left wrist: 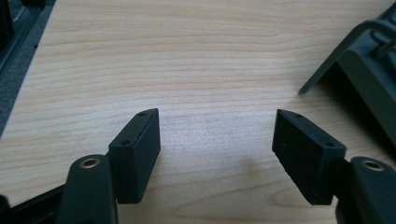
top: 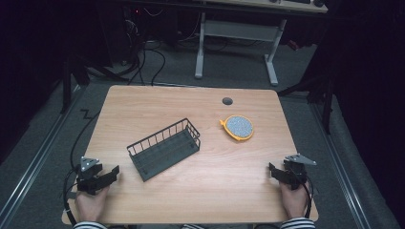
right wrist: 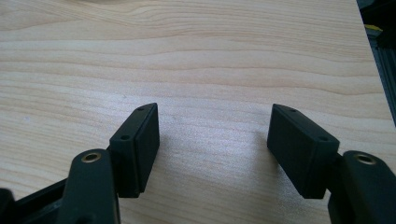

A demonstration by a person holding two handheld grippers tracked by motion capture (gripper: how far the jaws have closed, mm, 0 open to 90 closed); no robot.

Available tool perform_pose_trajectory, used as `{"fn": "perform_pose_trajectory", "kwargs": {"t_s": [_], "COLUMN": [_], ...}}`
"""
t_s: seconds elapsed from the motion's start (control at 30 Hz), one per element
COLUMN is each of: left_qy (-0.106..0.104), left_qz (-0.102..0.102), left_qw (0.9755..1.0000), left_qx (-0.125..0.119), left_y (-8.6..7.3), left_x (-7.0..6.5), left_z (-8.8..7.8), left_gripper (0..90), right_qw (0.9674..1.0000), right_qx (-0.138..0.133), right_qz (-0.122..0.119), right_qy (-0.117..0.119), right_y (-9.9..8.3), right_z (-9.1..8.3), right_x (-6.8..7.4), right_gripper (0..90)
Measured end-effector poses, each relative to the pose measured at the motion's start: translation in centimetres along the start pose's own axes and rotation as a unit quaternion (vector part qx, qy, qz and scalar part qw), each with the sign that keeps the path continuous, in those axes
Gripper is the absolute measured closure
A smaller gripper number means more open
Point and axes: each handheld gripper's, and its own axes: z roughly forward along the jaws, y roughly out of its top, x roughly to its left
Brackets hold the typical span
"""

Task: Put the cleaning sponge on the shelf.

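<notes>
Basket of dark wire, mid-frame, looks bare inside to me; its corner is cut off in the left gripper view. My left gripper and right gripper both gape wide, holding nothing.

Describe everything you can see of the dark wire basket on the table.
The wire basket is a dark grey, oblong rack that looks like coated metal. Upright bars form its long back wall and short ends, while its front side sits lower. It looks empty. It stands on the wooden table, turned at an angle, left of centre. Nothing touches it except the table; one corner shows in the left gripper view.
</notes>
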Motion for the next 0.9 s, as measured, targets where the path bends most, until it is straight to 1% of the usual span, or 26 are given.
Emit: {"fn": "perform_pose_trajectory", "kwargs": {"t_s": [0.07, 0.1, 0.2, 0.33, 0.4, 0.43, 0.5, 0.53, 0.57, 0.63, 0.67, 0.73, 0.77, 0.9], "left_qy": [-0.004, -0.004, -0.002, -0.007, -0.015, -0.015, -0.018, -0.024, -0.024, -0.037, -0.045, -0.047, -0.051, -0.056], "left_qz": [-0.004, -0.004, -0.003, -0.009, -0.014, -0.014, -0.015, -0.014, -0.014, -0.015, -0.011, -0.009, -0.008, -0.002], "left_qw": [1.0, 1.0, 1.0, 0.9999, 0.9997, 0.9997, 0.9996, 0.9996, 0.9996, 0.9992, 0.9989, 0.9988, 0.9986, 0.9982], "left_qx": [-0.001, -0.001, 0.007, 0.012, 0.015, 0.015, 0.013, 0.01, 0.01, 0.003, -0.002, -0.005, -0.009, -0.019], "left_y": [0.1, 0.1, 0.4, 0.8, 1.2, 1.2, 1.5, 1.8, 1.8, 2.2, 2.7, 2.9, 3.3, 4.4], "left_x": [-0.1, -0.1, -0.3, -0.4, -0.5, -0.5, -0.7, -0.9, -0.9, -1.2, -1.5, -1.7, -1.9, -2.6], "left_z": [-0.8, -0.8, -1.8, -2.3, -2.6, -2.6, -2.9, -3.3, -3.3, -3.7, -4.2, -4.4, -4.8, -5.7], "left_gripper": [32.9, 33.1, 33.8, 34.2, 34.7, 34.7, 34.8, 34.9, 34.8, 34.7, 34.5, 34.5, 34.5, 36.0], "right_qw": [1.0, 1.0, 1.0, 1.0, 1.0, 1.0, 1.0, 1.0, 1.0, 1.0, 1.0, 1.0, 1.0, 1.0], "right_qx": [0.0, 0.0, 0.0, 0.0, 0.0, 0.0, 0.0, 0.0, 0.0, 0.0, 0.0, 0.0, 0.0, 0.0], "right_qz": [0.0, 0.0, 0.0, 0.0, 0.0, 0.0, 0.0, 0.0, 0.0, 0.0, 0.0, 0.0, 0.0, 0.0], "right_qy": [0.0, 0.0, 0.0, 0.0, 0.0, 0.0, 0.0, 0.0, 0.0, 0.0, 0.0, 0.0, 0.0, 0.0], "right_y": [0.0, 0.0, 0.0, 0.0, 0.0, 0.0, 0.0, 0.0, 0.0, 0.0, 0.0, 0.0, 0.0, 0.0], "right_z": [0.0, 0.0, 0.0, 0.0, 0.0, 0.0, 0.0, 0.0, 0.0, 0.0, 0.0, 0.0, 0.0, 0.0], "right_x": [0.0, 0.0, 0.0, 0.0, 0.0, 0.0, 0.0, 0.0, 0.0, 0.0, 0.0, 0.0, 0.0, 0.0], "right_gripper": [34.4, 34.4, 34.4, 34.4, 34.3, 34.3, 34.4, 34.4, 34.4, 34.4, 34.4, 34.4, 34.4, 34.4]}}
